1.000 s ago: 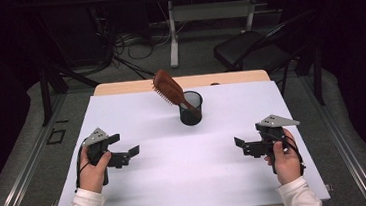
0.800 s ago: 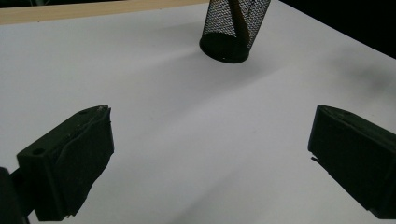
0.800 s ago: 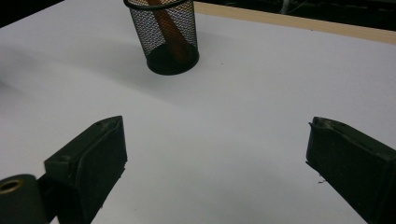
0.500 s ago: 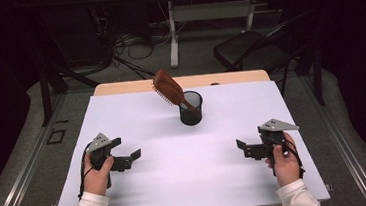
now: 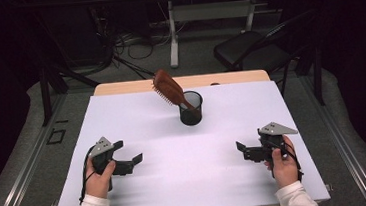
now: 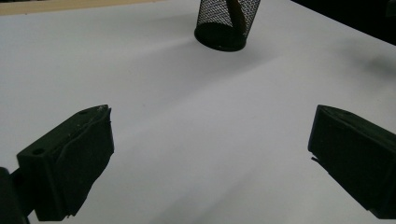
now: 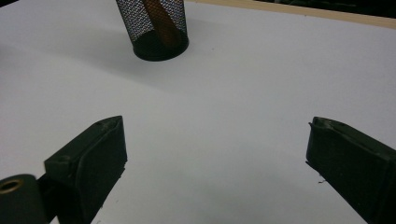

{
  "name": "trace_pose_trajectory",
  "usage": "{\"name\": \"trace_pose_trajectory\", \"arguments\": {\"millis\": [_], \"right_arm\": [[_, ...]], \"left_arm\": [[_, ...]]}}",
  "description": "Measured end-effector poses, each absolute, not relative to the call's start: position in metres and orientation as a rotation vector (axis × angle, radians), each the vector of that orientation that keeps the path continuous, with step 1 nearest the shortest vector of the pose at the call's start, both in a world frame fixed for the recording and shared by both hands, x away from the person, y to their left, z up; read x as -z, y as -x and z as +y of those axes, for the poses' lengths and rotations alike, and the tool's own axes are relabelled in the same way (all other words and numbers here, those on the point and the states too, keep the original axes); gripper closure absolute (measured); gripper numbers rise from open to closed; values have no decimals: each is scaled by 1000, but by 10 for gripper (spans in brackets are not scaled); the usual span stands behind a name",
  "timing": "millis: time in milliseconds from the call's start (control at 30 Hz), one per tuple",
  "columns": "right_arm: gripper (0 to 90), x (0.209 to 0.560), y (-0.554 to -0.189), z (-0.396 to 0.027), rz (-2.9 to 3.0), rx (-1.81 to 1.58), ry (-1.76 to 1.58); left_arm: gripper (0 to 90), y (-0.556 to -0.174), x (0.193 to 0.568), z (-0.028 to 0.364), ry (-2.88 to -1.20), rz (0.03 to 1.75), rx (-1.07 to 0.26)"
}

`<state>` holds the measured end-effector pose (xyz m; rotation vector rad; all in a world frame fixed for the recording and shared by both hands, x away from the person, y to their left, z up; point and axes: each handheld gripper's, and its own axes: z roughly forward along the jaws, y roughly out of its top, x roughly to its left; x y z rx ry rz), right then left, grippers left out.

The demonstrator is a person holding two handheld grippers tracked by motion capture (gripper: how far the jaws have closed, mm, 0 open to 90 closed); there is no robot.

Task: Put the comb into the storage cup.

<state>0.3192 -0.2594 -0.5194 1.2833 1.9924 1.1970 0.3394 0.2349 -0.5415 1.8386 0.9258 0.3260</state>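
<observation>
Hairbrush (image 5: 169,90), brown with an oval wooden head, stands far from us, handle down in a black wire-mesh cup (image 5: 191,108) at the far middle of the white table (image 5: 188,183); its long axis tilts up and to the far left. Nearest us, we hold the left gripper (image 5: 132,161) and right gripper (image 5: 242,149) low over the near table, jaws spread wide, gripping nothing. Between them and the cup we see bare white surface. We can read no writing.

Brown hairbrush (image 5: 168,88) leans handle-down in black mesh cup (image 5: 191,109).
</observation>
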Motion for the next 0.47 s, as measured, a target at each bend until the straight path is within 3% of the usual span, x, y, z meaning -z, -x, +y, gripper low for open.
{"name": "trace_pose_trajectory", "arguments": {"millis": [467], "right_arm": [[45, 524, -319, -257, 2008, -1183, -1282]], "left_arm": [[3, -339, 545, 232, -1842, 933, -317]]}}
